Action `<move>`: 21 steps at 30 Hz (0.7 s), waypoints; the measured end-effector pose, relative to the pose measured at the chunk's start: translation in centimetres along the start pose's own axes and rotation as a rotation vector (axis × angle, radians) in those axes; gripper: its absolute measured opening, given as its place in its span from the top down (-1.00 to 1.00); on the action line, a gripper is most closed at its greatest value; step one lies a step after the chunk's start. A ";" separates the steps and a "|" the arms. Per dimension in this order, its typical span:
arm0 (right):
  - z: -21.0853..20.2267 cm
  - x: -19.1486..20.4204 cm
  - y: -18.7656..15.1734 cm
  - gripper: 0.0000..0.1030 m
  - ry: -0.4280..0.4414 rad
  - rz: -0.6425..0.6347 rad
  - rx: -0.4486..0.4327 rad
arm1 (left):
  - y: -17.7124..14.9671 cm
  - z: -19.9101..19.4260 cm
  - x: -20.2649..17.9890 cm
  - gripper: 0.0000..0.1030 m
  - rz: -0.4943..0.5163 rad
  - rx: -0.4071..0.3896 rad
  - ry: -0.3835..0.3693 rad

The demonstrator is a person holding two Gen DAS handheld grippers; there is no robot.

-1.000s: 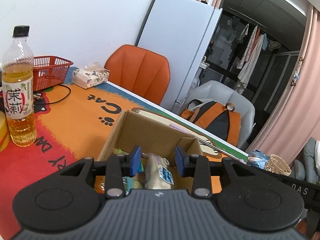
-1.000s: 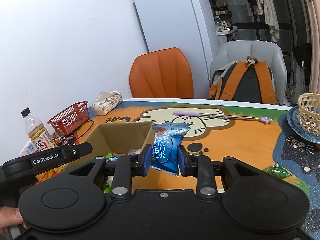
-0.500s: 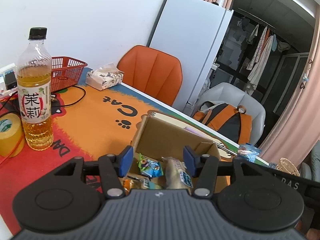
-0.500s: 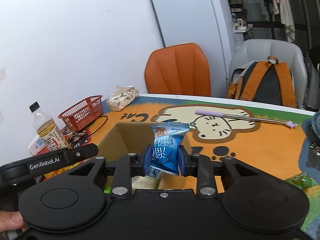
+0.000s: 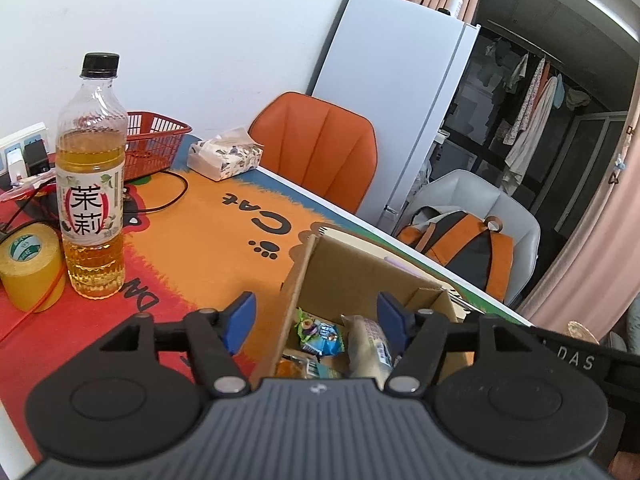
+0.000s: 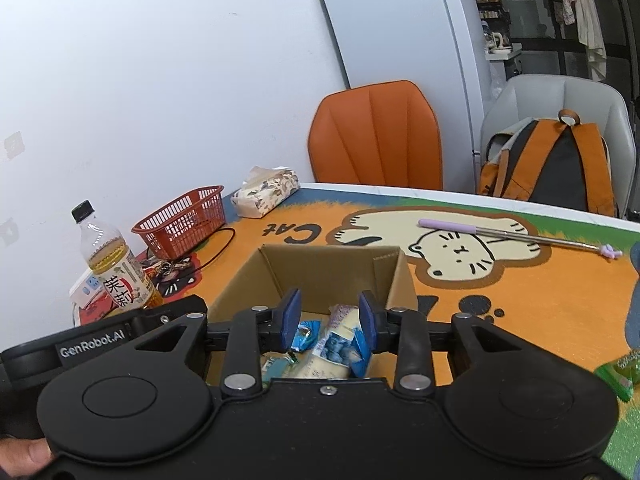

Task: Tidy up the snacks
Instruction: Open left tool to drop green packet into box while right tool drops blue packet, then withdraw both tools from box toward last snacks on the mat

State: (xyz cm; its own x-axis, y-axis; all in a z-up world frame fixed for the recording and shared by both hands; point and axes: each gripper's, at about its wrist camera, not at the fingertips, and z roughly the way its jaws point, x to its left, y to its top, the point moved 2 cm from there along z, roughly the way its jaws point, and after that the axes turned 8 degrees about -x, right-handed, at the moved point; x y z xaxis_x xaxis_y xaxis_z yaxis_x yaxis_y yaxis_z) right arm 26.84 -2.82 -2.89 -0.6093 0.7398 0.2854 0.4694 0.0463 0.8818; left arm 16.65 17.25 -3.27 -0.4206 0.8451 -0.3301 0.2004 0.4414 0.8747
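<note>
An open cardboard box [image 5: 360, 268] stands on the cat-print mat and holds several snack packets. My left gripper [image 5: 316, 318] hovers over the box's left wall with its jaws opening and nothing between them. Below it, a beige pack [image 5: 368, 344] lies in the box beside a small blue-green packet [image 5: 320, 332]. My right gripper [image 6: 328, 322] hangs over the near side of the box [image 6: 328, 272], its jaws opening. A blue snack packet [image 6: 340, 352] lies loose under it, on top of the beige pack [image 6: 316, 368], free of the pads.
A tea bottle [image 5: 90, 184], a yellow tape roll [image 5: 28, 264], a red basket [image 5: 154, 140] and a tissue pack [image 5: 224, 156] stand left of the box. A purple stick [image 6: 512, 236] lies behind it. A green packet [image 6: 618, 372] lies on the mat at right.
The left jaws spread apart and the beige pack dropped into the box. The right gripper moved over the box and let go of the blue packet, which now lies inside.
</note>
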 end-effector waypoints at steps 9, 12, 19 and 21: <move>-2.1 -1.6 -0.3 0.06 -0.022 0.024 -0.018 | -0.6 -0.8 -1.2 -0.63 0.014 -0.005 0.011; -2.8 -2.3 -0.4 -0.02 -0.027 0.036 -0.023 | -0.8 -1.1 -1.6 -0.73 0.014 -0.007 0.008; -4.7 -3.6 -1.0 -0.52 -0.045 0.057 -0.043 | -1.5 -2.0 -2.4 -0.84 0.026 -0.001 0.028; -5.2 -3.9 -1.2 -0.61 -0.044 0.059 -0.046 | -1.8 -2.3 -2.5 -0.85 0.025 0.002 0.026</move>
State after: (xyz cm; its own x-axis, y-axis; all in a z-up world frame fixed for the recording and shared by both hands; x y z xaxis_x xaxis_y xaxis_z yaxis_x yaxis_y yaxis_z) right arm 25.30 -9.24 -3.12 -0.5521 0.7694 0.3212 0.4729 -0.0283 0.8806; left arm 15.29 13.61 -3.23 -0.4384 0.8478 -0.2985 0.2131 0.4207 0.8818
